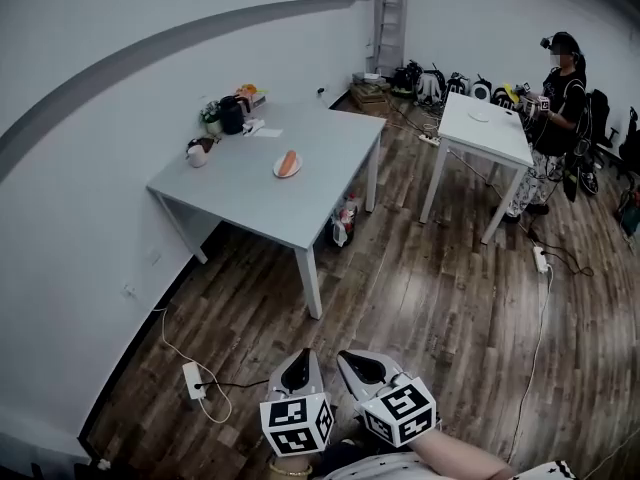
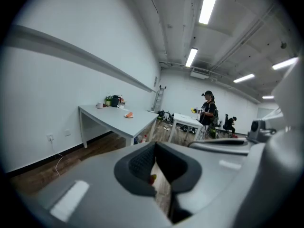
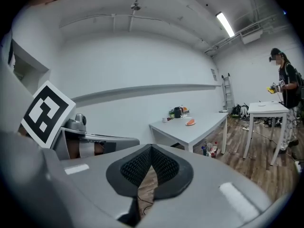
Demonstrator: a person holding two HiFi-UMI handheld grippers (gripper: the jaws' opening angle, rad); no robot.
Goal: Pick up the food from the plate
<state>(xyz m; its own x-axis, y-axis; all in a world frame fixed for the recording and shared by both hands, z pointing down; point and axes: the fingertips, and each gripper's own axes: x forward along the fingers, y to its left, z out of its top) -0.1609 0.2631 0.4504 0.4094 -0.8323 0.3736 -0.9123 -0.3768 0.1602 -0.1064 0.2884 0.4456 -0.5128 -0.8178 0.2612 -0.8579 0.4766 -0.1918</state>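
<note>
Holding both grippers low and well short of the grey table [image 1: 250, 193], we have the left gripper [image 1: 299, 360] and the right gripper [image 1: 352, 360] side by side. Each has its jaws pressed together on nothing, as each gripper view shows.

The food [image 1: 289, 161], an orange-red oblong piece, lies on a small white plate [image 1: 279, 171] about mid-top of the grey table, well apart from both grippers. Between us and the table's near corner there is wooden floor [image 1: 420, 288].

At the table's far corner by the wall we see a cluster: a black jug [image 1: 232, 115], some greenery and small items behind it, and a cup [image 1: 199, 151] nearer along the wall edge. A sheet of paper [image 1: 267, 131] lies just beside the jug, apart from the plate.

Under the table, by its right-hand side, sit a bag and bottles [image 1: 345, 220]. On the floor off the table's near-left side, by the wall, lies a power strip [image 1: 193, 378] with a white cable.

Beyond the grey table to the right stands a white table [image 1: 485, 133] with another person [image 1: 560, 98] at it, and a ladder [image 1: 390, 13] leans on the back wall.
</note>
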